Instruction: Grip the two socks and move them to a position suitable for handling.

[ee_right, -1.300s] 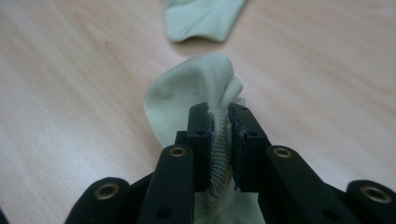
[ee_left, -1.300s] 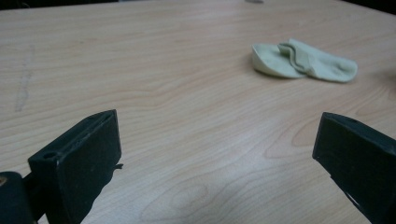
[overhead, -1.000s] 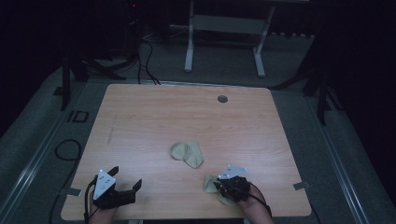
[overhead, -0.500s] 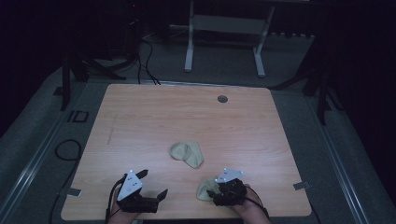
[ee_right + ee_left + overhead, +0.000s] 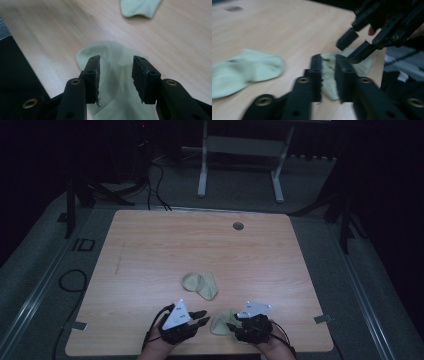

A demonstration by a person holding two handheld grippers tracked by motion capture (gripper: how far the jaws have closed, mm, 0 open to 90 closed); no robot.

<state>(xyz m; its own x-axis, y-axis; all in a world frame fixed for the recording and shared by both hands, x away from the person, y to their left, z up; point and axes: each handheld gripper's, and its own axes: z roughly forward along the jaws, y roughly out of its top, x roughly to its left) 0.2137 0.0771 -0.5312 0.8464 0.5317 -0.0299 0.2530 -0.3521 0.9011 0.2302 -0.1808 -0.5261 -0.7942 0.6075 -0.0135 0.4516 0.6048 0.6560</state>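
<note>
Presently, a pale green sock point(image 5: 220, 322) lies flat at the lower centre of the desk point(image 5: 150, 250). It is soft, ribbed knit, judged light and limp; best pinched at an edge. The right hand-held gripper point(image 5: 116, 80) straddles it, jaws spread. The left hand-held gripper point(image 5: 328, 75) is also parted, at its edge. A second sock point(image 5: 200, 285) lies near mid-frame.

The near sock point(image 5: 220, 322) is partly covered by the right gripper point(image 5: 233, 326). In the left gripper view, the far sock point(image 5: 242, 71) runs past the left edge, possibly blurred.
</note>
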